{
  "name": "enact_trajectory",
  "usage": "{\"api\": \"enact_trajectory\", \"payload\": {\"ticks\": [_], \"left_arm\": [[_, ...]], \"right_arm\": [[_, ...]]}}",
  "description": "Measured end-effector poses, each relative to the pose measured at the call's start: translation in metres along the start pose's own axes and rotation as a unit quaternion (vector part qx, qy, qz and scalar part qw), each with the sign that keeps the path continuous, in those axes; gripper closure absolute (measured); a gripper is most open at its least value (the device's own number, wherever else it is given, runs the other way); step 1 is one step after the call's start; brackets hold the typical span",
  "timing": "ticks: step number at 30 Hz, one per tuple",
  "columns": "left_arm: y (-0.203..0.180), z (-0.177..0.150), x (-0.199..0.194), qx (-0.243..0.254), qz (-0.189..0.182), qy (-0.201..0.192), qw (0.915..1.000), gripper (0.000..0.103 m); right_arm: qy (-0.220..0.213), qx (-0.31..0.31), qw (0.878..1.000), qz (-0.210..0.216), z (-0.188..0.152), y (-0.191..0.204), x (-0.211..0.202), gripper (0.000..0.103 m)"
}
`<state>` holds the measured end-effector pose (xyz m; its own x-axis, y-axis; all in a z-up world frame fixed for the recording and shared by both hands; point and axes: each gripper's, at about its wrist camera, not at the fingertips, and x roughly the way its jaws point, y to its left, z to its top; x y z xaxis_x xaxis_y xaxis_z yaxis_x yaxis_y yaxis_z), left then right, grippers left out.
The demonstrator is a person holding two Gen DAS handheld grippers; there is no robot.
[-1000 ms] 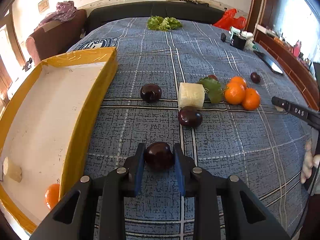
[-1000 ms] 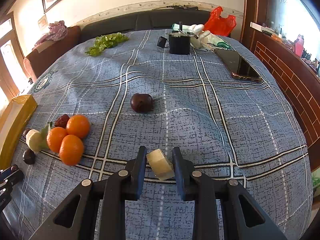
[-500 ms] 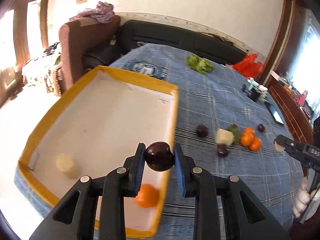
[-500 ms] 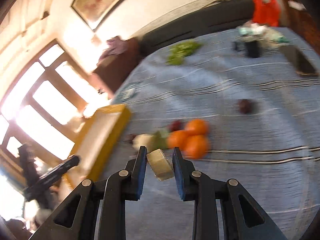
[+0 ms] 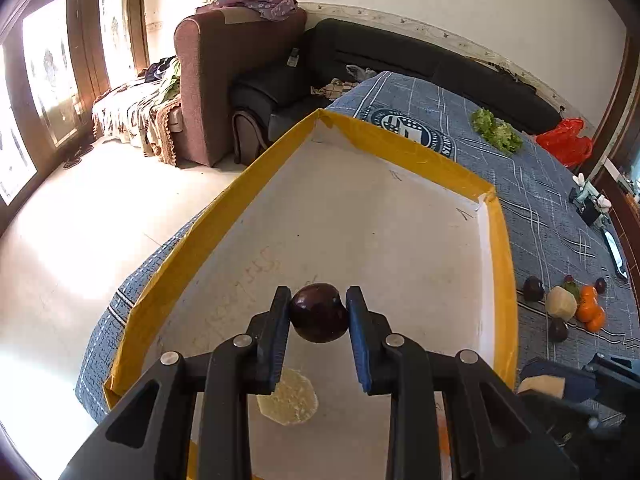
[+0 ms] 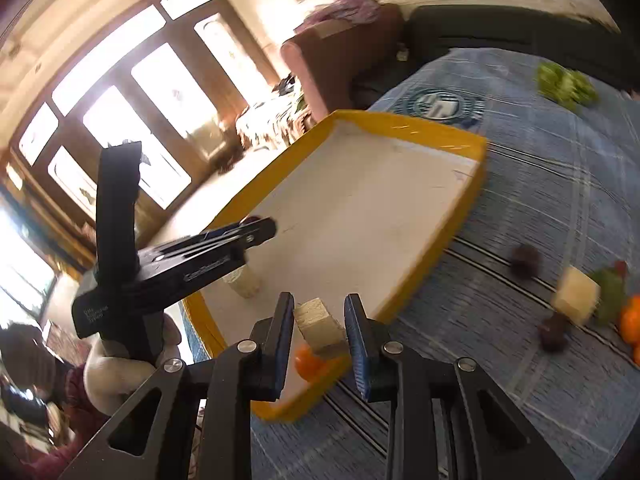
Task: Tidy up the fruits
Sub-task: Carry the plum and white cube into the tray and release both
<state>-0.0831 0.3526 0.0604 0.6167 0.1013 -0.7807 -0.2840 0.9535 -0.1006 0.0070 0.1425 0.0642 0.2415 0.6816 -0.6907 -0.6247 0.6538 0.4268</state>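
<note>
My left gripper [image 5: 319,312] is shut on a dark plum [image 5: 319,313] and holds it above the floor of the yellow-rimmed tray [image 5: 404,148]. A pale round fruit piece [image 5: 288,400] lies in the tray under it. My right gripper [image 6: 319,326] is shut on a pale fruit wedge [image 6: 320,326] over the tray's near corner [image 6: 440,248], where an orange [image 6: 308,362] lies. The left gripper also shows in the right wrist view [image 6: 256,226]. On the blue cloth lie plums [image 5: 534,289], a pale chunk [image 5: 561,302] and oranges [image 5: 590,312].
The table carries a blue checked cloth [image 5: 532,184], with lettuce [image 5: 496,130] and a red bag [image 5: 564,146] at its far end. A brown armchair [image 5: 228,68] and a black sofa [image 5: 400,60] stand beyond the tray. The table edge drops to the floor at left.
Both grippers have swung left from the fruit pile to the tray. The left one now holds the plum over the tray's inside; the right one has carried the wedge to the tray's corner.
</note>
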Motion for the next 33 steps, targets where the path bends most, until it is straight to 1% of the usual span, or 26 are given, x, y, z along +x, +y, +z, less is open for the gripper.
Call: {"api": "enact_trajectory", "payload": {"ticks": [3,7,8,9,11,12,14,15,16,17,24,29,33], "left_arm": [[0.007,0.000,0.007,-0.007,0.005,0.005,1.0000,0.075],[0.015,-0.003,0.008,-0.014,0.004,0.004,0.9999,0.075],[0.016,-0.004,0.006,-0.017,0.004,0.001,0.9998,0.073],[0.015,-0.004,0.004,-0.020,0.005,-0.001,0.9998,0.070],[0.017,-0.006,-0.004,-0.026,0.013,-0.014,0.9995,0.051],[0.017,-0.007,-0.008,-0.028,0.018,-0.020,0.9993,0.048],[0.017,-0.009,-0.020,-0.031,0.030,-0.034,0.9985,0.041],[0.017,-0.009,-0.025,-0.032,0.034,-0.039,0.9982,0.040],[0.016,-0.010,-0.032,-0.034,0.041,-0.044,0.9976,0.036],[0.017,-0.012,-0.039,-0.035,0.046,-0.050,0.9971,0.033],[0.000,-0.025,-0.079,-0.022,0.086,-0.093,0.9917,0.029],[-0.023,-0.034,-0.107,-0.001,0.127,-0.128,0.9836,0.025],[-0.044,-0.039,-0.125,0.021,0.145,-0.150,0.9778,0.024]], "right_arm": [[0.018,-0.040,0.999,-0.020,0.000,0.022,0.028,0.073],[0.040,-0.056,0.997,-0.028,-0.005,0.029,0.051,0.073],[0.043,-0.058,0.997,-0.030,-0.008,0.029,0.055,0.073],[0.045,-0.062,0.996,-0.034,-0.010,0.030,0.059,0.073],[0.045,-0.067,0.996,-0.040,-0.010,0.029,0.059,0.073],[0.044,-0.070,0.996,-0.042,-0.012,0.030,0.059,0.072],[0.039,-0.075,0.996,-0.043,-0.010,0.033,0.055,0.066],[0.034,-0.078,0.995,-0.045,-0.011,0.033,0.051,0.061],[0.030,-0.079,0.995,-0.045,-0.009,0.034,0.050,0.058],[0.026,-0.079,0.996,-0.044,-0.009,0.035,0.047,0.057],[-0.005,-0.070,0.996,-0.047,-0.012,0.029,0.015,0.054],[-0.026,-0.053,0.997,-0.050,-0.021,0.017,-0.013,0.053],[-0.044,-0.037,0.997,-0.051,-0.029,0.005,-0.036,0.050]]}}
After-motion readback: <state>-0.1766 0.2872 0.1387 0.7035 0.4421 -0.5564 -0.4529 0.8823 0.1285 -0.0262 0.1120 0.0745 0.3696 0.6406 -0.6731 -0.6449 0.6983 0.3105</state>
